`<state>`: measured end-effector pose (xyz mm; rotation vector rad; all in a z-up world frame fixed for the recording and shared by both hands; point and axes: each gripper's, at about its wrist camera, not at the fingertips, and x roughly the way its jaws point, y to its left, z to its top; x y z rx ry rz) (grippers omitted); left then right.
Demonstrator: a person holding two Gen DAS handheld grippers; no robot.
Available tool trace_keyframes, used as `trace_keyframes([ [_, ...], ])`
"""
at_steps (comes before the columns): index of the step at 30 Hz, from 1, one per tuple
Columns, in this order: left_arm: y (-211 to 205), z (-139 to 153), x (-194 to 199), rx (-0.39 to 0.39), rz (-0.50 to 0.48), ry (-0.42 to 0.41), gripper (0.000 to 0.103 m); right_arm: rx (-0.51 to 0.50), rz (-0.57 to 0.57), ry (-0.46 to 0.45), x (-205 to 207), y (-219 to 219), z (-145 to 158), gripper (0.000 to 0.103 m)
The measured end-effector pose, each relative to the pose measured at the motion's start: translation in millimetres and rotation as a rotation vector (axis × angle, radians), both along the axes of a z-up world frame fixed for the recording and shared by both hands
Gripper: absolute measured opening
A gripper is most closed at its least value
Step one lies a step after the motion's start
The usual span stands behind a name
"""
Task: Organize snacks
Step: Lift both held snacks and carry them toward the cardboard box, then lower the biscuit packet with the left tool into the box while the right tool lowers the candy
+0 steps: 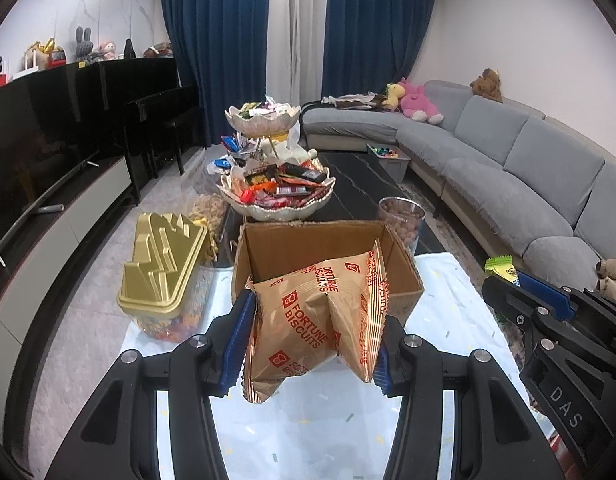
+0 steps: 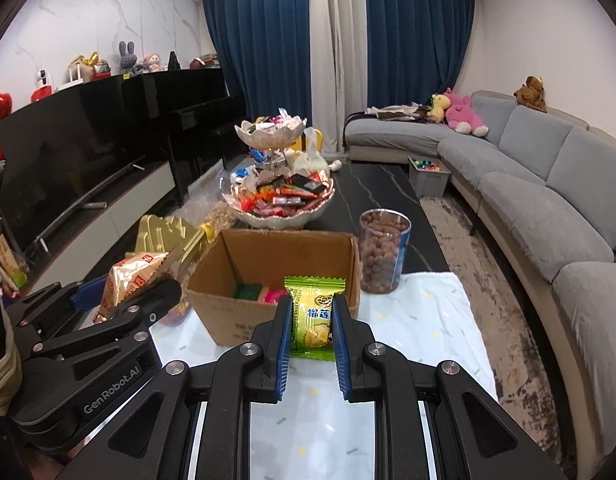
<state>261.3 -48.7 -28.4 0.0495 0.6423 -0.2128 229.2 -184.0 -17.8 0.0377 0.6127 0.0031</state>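
My left gripper (image 1: 312,334) is shut on a gold Fortune Biscuits packet (image 1: 308,316), held above the white cloth just in front of an open cardboard box (image 1: 403,276). The same packet (image 2: 128,276) shows at the left of the right wrist view. My right gripper (image 2: 311,330) is shut on a green and yellow durian snack packet (image 2: 312,316), near the front wall of the box (image 2: 236,316). Green and pink packets (image 2: 260,293) lie inside the box. In the left wrist view the durian packet (image 1: 501,268) peeks over the right gripper at the right edge.
Behind the box stand a two-tier shell dish (image 1: 276,210) heaped with sweets, a clear jar of brown nuts (image 2: 381,254) and a gold-lidded container (image 1: 164,268). A white cloth (image 2: 427,320) covers the near table. A grey sofa (image 2: 547,200) runs along the right.
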Motion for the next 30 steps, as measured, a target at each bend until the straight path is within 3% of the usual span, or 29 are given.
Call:
trace_keyframes([
  [15, 3, 2, 43, -0.011, 0.012, 0.012, 0.05, -0.019, 0.013, -0.046, 38, 4, 14, 0.021],
  [30, -2, -27, 98, -0.017, 0.011, 0.066, 0.05, -0.017, 0.015, -0.009, 94, 2, -7, 0.021],
])
